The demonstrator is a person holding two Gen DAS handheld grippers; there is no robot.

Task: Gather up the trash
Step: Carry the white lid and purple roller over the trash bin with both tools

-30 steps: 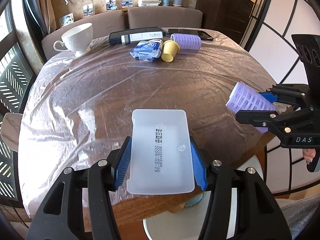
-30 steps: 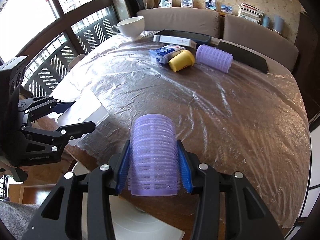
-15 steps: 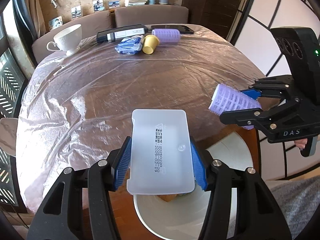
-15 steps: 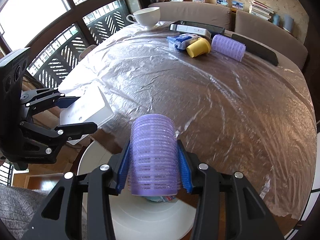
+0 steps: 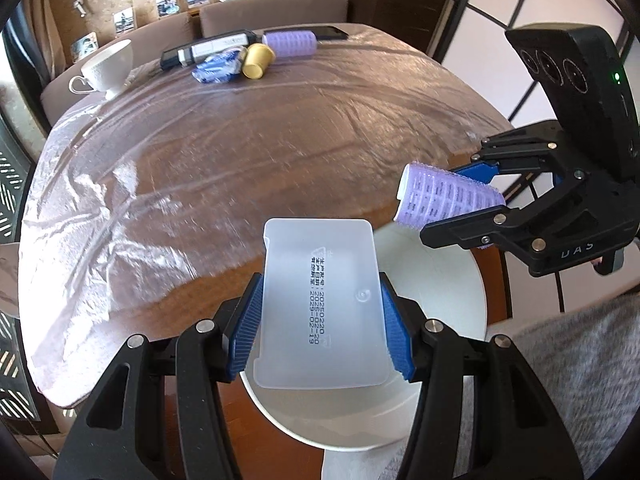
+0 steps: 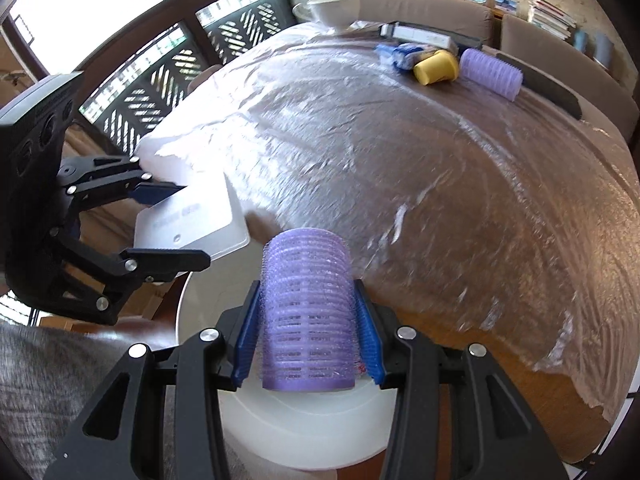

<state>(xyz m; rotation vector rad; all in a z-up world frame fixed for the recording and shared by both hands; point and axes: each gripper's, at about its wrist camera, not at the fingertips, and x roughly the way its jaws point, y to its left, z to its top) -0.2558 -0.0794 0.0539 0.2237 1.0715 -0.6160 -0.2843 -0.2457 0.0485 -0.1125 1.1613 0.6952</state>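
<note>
Item one: frosted plastic lid (image 5: pixel 322 308), clamped flat between the left tool (image 5: pixel 320 322) pads and poised over the white bin (image 5: pixel 440 276) beside the tabletop (image 5: pixel 248 152), presumably for dropping; printing reads "20250220" and "2029-02-19" (small characters illegible). Item two: purple hair roller (image 6: pixel 307 312), clamped in the right tool (image 6: pixel 307 330) above the same bin; that tool's body reads "DAS".

1. Table (image 5: pixel 280 152): brown wood under crinkled, glossy clear plastic film.
2. Lid (image 5: pixel 322 304), at the table's near edge: frosted, matt plastic.
3. Hair roller (image 6: pixel 307 312): bristly purple plastic.
</note>
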